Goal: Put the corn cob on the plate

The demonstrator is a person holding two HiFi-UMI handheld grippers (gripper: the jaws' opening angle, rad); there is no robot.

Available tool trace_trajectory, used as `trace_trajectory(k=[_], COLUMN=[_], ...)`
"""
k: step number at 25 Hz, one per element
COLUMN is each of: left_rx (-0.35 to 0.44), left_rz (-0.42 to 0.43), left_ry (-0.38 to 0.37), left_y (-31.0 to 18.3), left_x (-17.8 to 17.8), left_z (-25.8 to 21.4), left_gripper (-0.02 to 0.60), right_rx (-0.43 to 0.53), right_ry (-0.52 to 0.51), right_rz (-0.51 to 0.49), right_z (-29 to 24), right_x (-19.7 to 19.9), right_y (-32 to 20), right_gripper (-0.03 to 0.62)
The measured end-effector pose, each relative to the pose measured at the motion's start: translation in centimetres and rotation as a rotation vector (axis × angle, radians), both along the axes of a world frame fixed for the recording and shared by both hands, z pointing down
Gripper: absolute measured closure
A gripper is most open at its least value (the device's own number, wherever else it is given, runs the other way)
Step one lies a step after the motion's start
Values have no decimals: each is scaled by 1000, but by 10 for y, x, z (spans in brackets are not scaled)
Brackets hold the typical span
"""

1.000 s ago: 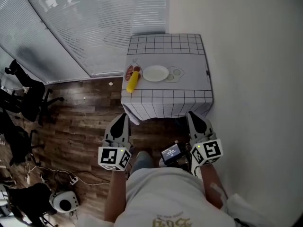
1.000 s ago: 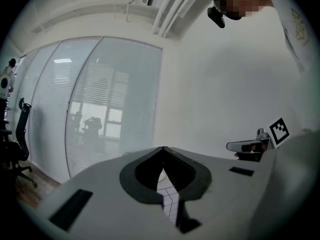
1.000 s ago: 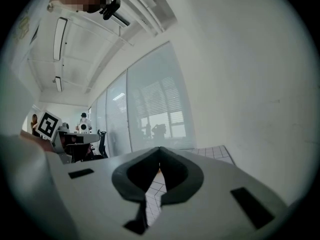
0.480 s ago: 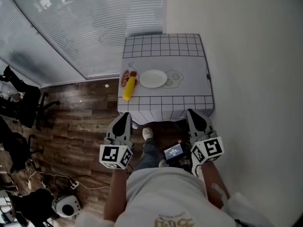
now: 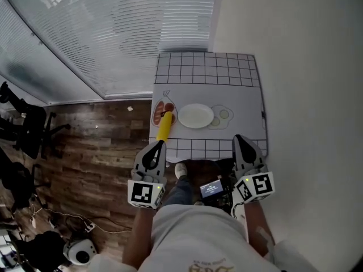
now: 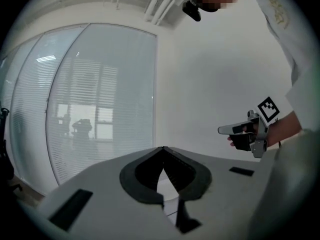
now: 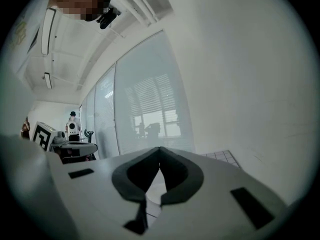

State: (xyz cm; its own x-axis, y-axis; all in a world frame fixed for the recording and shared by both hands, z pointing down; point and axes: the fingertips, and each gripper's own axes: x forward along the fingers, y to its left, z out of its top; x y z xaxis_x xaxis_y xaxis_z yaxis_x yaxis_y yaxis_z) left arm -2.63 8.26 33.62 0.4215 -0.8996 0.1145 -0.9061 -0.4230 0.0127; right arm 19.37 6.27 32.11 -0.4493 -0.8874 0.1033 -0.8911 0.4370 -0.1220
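A yellow corn cob (image 5: pixel 164 126) lies on the left part of a small table (image 5: pixel 207 72) with a grid-patterned cloth. It rests partly on a printed picture of food. Just right of it sits an empty white plate (image 5: pixel 195 116). My left gripper (image 5: pixel 157 147) is shut and empty, hanging just before the table's near edge, below the cob. My right gripper (image 5: pixel 240 140) is shut and empty too, near the table's front right corner. In the left gripper view the right gripper (image 6: pixel 225 130) shows at the right, against a white wall.
A white wall (image 5: pixel 306 95) runs along the table's right side. Window blinds (image 5: pixel 113 33) stand behind and to the left. Wooden floor (image 5: pixel 96 152) lies left of the table, with office chairs (image 5: pixel 22 123) and cables at the far left. My foot (image 5: pixel 180 169) shows below the table.
Both grippers and I have come forward toward the table. Its near edge now meets the gripper tips. The jaws have stayed shut.
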Motion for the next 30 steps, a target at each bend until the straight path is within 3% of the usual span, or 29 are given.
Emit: trace_trajectory(k=[8,19,23,27,30], left_rx=[-26,-51,-71,-70,-71], left_rz=[-73,-79,-108,-135,-162], left_ry=[22,-17,1,-60,-40], left_y=[-61,-105,-115,-121,-126], left_x=[-50,-65,-67,-69,-63], left_z=[10,16,19,24,29], left_gripper=[573,573,572,572,572], right_rx=[-76,-39,-18,-12,-5], right_ry=[56,178,225,223,261], right_rz=[-29,-101,-166,-239,-266], right_z=[17,9,14,16,21], right_x=[-42,-63,-74,-82,-76], right_y=[-61,-107,-126,-143,-160], right_gripper=[586,586,586,586,586])
